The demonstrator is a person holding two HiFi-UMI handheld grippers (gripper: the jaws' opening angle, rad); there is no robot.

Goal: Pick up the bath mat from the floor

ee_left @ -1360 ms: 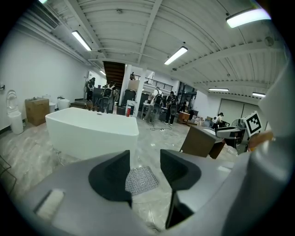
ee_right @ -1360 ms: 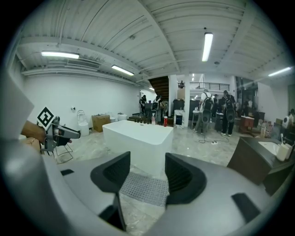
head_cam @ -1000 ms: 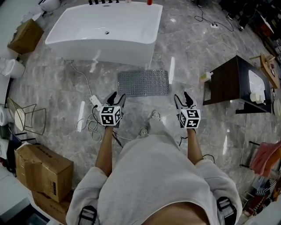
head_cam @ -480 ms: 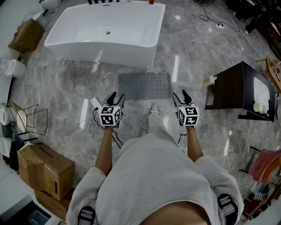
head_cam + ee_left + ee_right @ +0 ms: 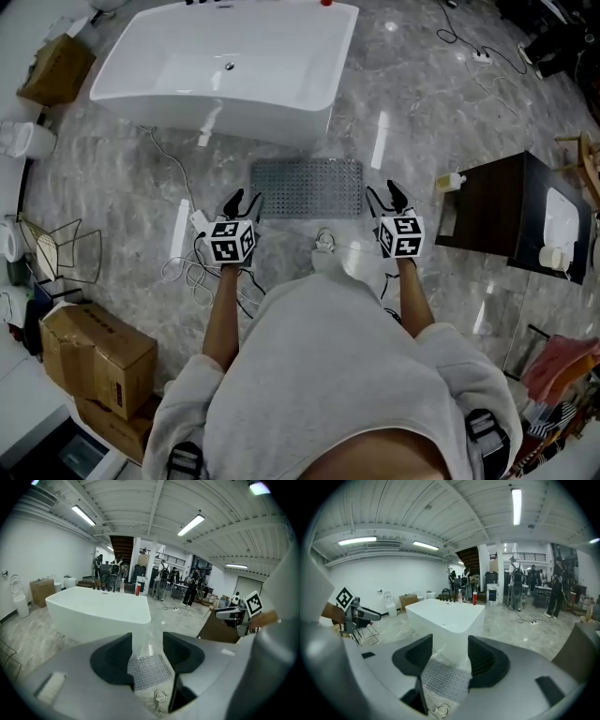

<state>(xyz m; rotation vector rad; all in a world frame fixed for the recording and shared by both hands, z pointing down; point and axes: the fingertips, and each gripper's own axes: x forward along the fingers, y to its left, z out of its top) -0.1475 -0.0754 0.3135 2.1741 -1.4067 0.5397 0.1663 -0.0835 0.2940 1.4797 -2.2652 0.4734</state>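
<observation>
A grey perforated bath mat (image 5: 307, 187) lies flat on the marble floor in front of a white bathtub (image 5: 225, 67). My left gripper (image 5: 242, 202) hovers open near the mat's near left corner, nothing between its jaws. My right gripper (image 5: 387, 197) hangs open just off the mat's near right corner, also empty. The mat (image 5: 148, 671) shows through the gap of the jaws in the left gripper view. In the right gripper view the mat (image 5: 440, 678) lies below and ahead of the jaws.
A white power strip with tangled cables (image 5: 198, 246) lies left of the mat. A dark wooden cabinet (image 5: 495, 208) stands to the right. Cardboard boxes (image 5: 91, 352) and a wire stand (image 5: 66, 255) sit at the left. My shoe (image 5: 325, 242) is near the mat's front edge.
Both grippers have moved forward toward the mat, and I have stepped closer to the bathtub. The jaws keep the same opening.
</observation>
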